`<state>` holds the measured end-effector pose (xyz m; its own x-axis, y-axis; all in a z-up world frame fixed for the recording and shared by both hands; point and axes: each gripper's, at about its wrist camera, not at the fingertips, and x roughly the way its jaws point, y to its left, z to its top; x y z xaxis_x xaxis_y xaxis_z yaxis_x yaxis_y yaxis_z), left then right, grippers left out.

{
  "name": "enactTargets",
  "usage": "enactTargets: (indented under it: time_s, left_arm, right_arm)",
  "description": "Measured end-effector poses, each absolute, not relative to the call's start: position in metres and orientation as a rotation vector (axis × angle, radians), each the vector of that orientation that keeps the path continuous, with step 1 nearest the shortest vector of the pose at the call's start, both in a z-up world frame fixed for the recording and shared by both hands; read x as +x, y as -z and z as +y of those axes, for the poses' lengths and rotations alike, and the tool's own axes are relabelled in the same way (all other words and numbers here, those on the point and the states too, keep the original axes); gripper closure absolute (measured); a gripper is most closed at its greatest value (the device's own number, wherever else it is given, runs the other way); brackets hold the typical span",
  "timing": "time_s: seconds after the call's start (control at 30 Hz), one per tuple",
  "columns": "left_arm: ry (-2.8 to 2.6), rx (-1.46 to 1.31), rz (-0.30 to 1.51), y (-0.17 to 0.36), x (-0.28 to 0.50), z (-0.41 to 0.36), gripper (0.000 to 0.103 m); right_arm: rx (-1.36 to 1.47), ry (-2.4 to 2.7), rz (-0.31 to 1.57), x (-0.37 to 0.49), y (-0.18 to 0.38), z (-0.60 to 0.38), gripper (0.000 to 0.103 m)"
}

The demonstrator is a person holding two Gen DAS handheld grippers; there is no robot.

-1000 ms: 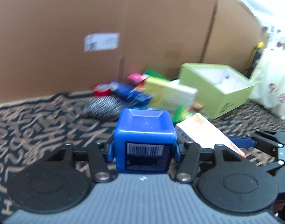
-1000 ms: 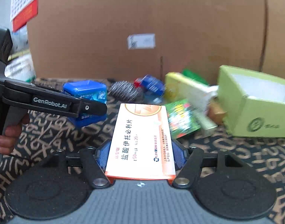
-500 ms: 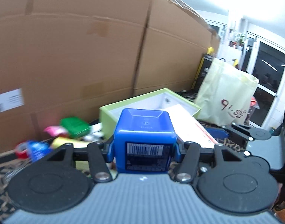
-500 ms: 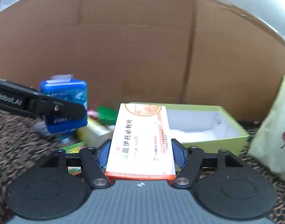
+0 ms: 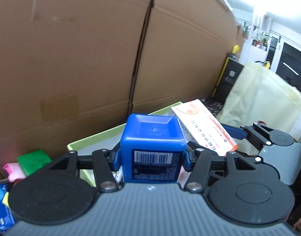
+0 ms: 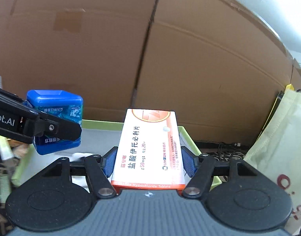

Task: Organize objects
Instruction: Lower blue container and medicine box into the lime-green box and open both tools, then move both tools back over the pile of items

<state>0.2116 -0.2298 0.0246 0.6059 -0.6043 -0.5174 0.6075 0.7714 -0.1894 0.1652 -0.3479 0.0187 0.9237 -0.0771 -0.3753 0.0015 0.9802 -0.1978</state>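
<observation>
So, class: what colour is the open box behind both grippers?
Light green box, pale inside; clearest in the right wrist view.

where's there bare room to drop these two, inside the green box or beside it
Inside the green box: its pale floor shows bare between the blue tub and the medicine box. Left of it is crowded with packets; a cloth bag stands to the right.

1. The left wrist view looks forward along its fingers, tilted down, close over the green box [image 5: 95,137], facing the cardboard wall [image 5: 81,59].
2. The right wrist view faces the same wall [image 6: 189,68] and box [image 6: 103,123] from alongside.
3. Each shows the other's blue container [image 6: 54,118] or tablet carton [image 5: 201,125].
</observation>
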Motion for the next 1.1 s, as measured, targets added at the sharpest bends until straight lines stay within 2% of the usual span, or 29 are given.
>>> enactTargets:
  time_s: [0.1,0.13,0.17,0.2,0.23,0.3,0.37,0.63,0.9,1.1]
  left_arm:
    - [0.681,0.021,0.608,-0.013,0.226,-0.239,0.047]
    - [0.674,0.030,0.611,-0.008,0.230,-0.240,0.042]
    - [0.671,0.035,0.607,-0.004,0.232,-0.241,0.034]
    - [0.653,0.030,0.604,-0.001,0.233,-0.239,0.017]
    - [0.633,0.017,0.591,0.001,0.233,-0.235,0.008]
    - [0.629,-0.001,0.555,0.000,0.227,-0.224,0.000]
    - [0.619,-0.002,0.543,-0.002,0.222,-0.216,0.000]
    - [0.627,0.011,0.485,-0.031,0.169,-0.186,0.000]
    - [0.558,-0.035,0.451,-0.057,0.091,-0.100,0.000]
    - [0.459,-0.065,0.472,-0.039,0.051,-0.038,0.000]
  right_arm:
    - [-0.153,0.023,0.418,0.185,-0.010,-0.353,0.033]
    - [-0.137,0.007,0.432,0.191,-0.005,-0.353,0.032]
    - [-0.130,-0.017,0.458,0.198,0.000,-0.353,0.032]
    - [-0.137,-0.044,0.496,0.205,0.007,-0.352,0.030]
    - [-0.153,-0.058,0.535,0.211,0.013,-0.350,0.029]
    - [-0.199,-0.011,0.557,0.213,0.019,-0.347,0.027]
    - [-0.209,0.027,0.510,0.203,0.019,-0.351,0.019]
    - [-0.080,0.055,0.377,0.148,-0.017,-0.363,0.007]
    - [0.014,-0.041,0.280,0.074,-0.031,-0.325,0.003]
    - [0.056,-0.153,0.272,0.029,-0.020,-0.285,0.002]
